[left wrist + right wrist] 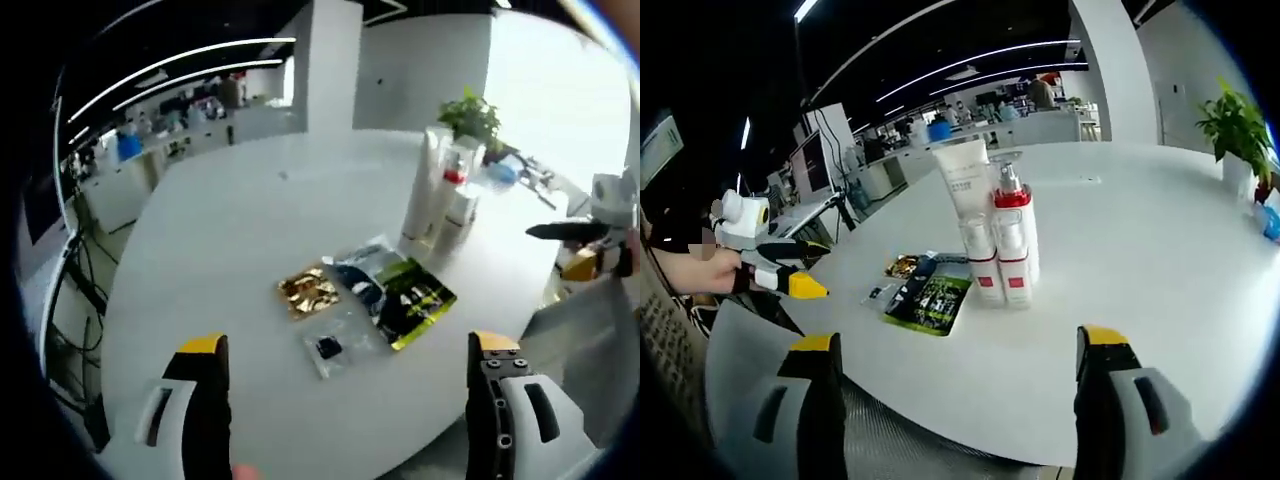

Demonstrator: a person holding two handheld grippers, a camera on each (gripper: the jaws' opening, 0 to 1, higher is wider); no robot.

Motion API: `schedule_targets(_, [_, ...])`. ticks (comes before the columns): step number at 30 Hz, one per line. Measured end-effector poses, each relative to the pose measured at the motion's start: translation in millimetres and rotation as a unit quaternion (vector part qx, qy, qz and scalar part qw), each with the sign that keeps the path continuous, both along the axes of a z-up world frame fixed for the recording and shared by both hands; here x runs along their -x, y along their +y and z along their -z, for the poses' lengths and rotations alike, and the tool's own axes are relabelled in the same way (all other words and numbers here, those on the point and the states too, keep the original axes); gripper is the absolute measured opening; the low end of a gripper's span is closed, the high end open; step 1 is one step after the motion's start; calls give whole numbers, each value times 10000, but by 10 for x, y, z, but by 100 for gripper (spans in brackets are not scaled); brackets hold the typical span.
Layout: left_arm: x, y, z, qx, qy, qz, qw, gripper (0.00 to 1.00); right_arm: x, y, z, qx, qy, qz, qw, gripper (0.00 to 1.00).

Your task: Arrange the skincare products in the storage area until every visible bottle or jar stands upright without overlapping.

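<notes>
A cluster of white skincare containers stands upright on the round white table (250,210): a tall tube (964,178), a pump bottle with a red collar (1016,222) and two small red-banded bottles (982,264). In the left gripper view the same cluster (440,190) is at the table's far right. Flat sachets lie beside it: a gold one (308,290), a dark blue one (362,268), a green-black one (415,300) and a small clear one (330,348). My left gripper (345,400) is open and empty, short of the sachets. My right gripper (955,400) is open and empty, facing the bottles.
A potted plant (1238,125) and a blue item (505,172) sit beyond the bottles. The left gripper (808,268), held by a hand, shows off the table's left edge. The right gripper (550,232) comes in past the table's right edge. Office desks lie behind.
</notes>
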State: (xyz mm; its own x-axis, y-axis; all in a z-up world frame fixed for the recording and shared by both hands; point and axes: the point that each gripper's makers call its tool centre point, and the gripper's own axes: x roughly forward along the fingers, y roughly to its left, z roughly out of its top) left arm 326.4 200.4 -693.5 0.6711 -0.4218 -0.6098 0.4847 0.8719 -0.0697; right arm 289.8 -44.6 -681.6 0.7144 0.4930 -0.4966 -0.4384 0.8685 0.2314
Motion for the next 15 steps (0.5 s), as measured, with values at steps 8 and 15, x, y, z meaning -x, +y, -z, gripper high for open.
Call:
schedule_targets(8, [154, 109, -49, 124, -167, 68, 9998, 97, -3, 2, -4, -15, -18, 5, 10000, 98])
schedule_targets(15, [147, 130, -139, 414, -374, 2, 9984, 97, -2, 3, -9, -29, -17, 18, 10000, 98])
